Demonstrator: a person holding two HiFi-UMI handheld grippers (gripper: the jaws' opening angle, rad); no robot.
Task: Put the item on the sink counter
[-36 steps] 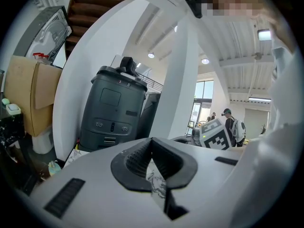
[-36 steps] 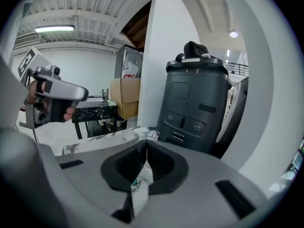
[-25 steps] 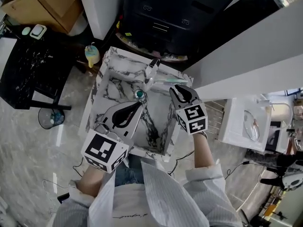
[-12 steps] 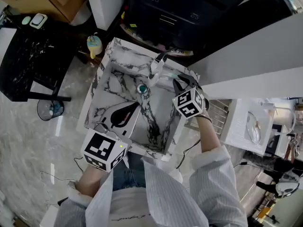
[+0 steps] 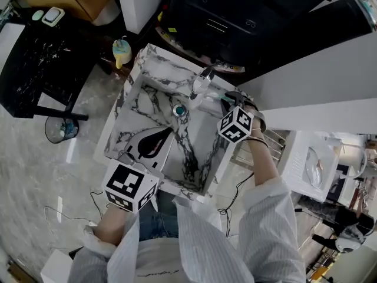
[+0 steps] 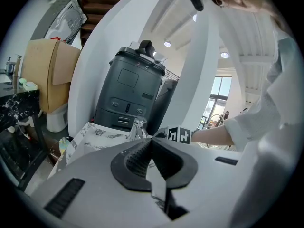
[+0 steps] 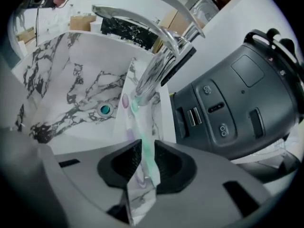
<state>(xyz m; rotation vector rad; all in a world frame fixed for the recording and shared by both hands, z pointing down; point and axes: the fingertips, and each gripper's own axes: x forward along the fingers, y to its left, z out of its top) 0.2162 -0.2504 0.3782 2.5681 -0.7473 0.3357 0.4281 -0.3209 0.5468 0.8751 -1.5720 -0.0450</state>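
Note:
A white marble sink [image 5: 150,61] with a chrome faucet [image 5: 200,82] at its back rim lies below me. My right gripper [image 5: 231,100] hovers at the back right rim beside the faucet [image 7: 156,46], shut on a pair of toothbrushes, one green [image 7: 142,141] and one purple [image 7: 127,122]. Their heads point toward the faucet base, above the counter strip [image 7: 159,122]. In the head view the brushes [image 5: 213,96] show as a thin pale line. My left gripper [image 5: 158,141] hangs over the basin's front part, jaws shut [image 6: 151,158] with nothing between them.
The teal drain [image 5: 179,110] sits mid-basin. A dark grey appliance [image 5: 218,16] stands right behind the sink. A yellow bottle [image 5: 122,50] stands on the floor at the sink's left corner. A black marble table [image 5: 35,69] and a waste basket [image 5: 60,128] stand left; a white rack [image 5: 306,158] stands right.
My right gripper has carried the toothbrushes away from me, up to the back right rim beside the faucet. The left gripper has stayed over the basin's front.

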